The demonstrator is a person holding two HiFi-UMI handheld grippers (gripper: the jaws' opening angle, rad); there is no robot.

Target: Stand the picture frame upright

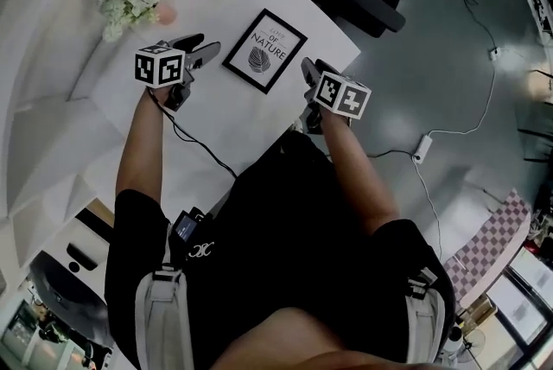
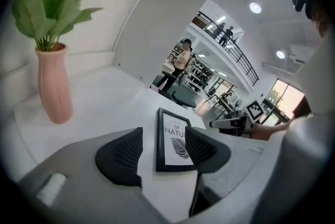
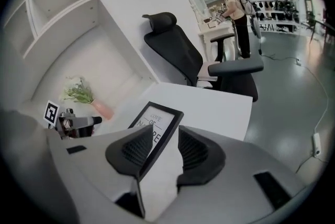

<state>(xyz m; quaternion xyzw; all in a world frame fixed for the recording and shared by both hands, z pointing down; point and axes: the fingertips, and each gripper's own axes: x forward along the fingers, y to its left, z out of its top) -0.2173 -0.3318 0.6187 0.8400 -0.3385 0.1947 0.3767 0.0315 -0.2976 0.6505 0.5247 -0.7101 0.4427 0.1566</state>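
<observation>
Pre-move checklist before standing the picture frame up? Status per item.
1. Picture frame lies flat and face up on the table: ok.
2. Left gripper jaws apart, nothing held: ok.
3. Right gripper jaws apart, nothing held: ok.
4. Pads on a frame edge: not ok. The grippers flank the frame, but neither grips it.
5. Pink vase stands apart from the frame, out of the lift path: ok.
6. Prop on the frame's back ready to hold it upright: cannot tell, since the back is hidden.
</observation>
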